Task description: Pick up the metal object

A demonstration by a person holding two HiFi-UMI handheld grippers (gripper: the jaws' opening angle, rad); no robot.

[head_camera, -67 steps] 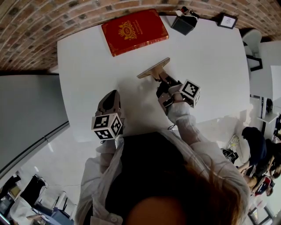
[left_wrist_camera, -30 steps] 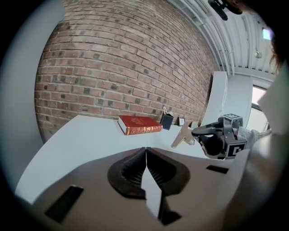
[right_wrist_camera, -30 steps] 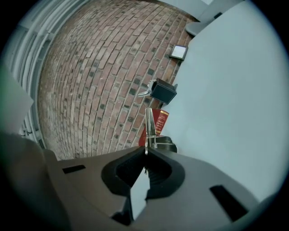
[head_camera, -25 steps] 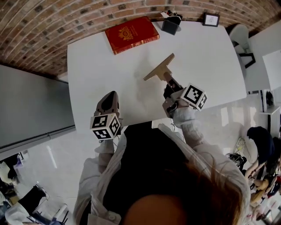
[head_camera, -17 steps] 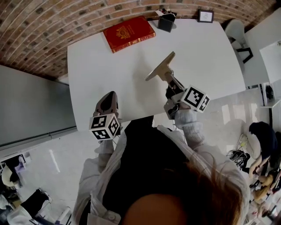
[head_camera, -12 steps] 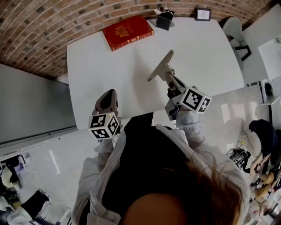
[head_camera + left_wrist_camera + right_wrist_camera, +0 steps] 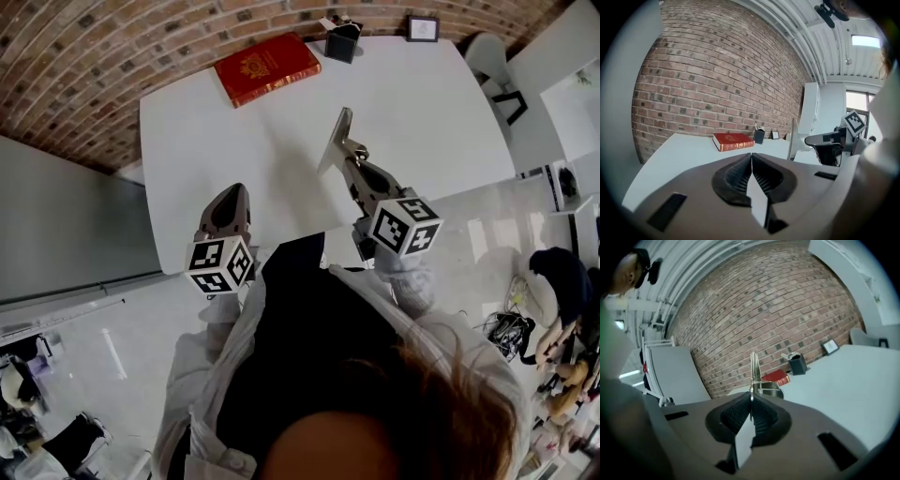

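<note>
The metal object [image 7: 336, 141], a flat brass-coloured clip with a wide blade, hangs above the white table [image 7: 431, 122], its blade almost upright. My right gripper [image 7: 352, 165] is shut on its handle end. In the right gripper view the blade [image 7: 754, 367] stands straight up from between the closed pads of the right gripper [image 7: 750, 401]. My left gripper [image 7: 232, 199] is shut and empty at the table's near edge, to the left of the object. In the left gripper view the pads of the left gripper [image 7: 751, 158] meet, and the clip [image 7: 791, 138] shows at the right.
A red book [image 7: 266, 67] lies at the table's far left by the brick wall. A black pen holder [image 7: 343, 39] and a small framed picture [image 7: 422, 27] stand at the far edge. A white chair [image 7: 487, 52] is beyond the right corner.
The right gripper has raised the metal object off the table and turned its blade from slanted to nearly upright. The left gripper has stayed at the near edge.
</note>
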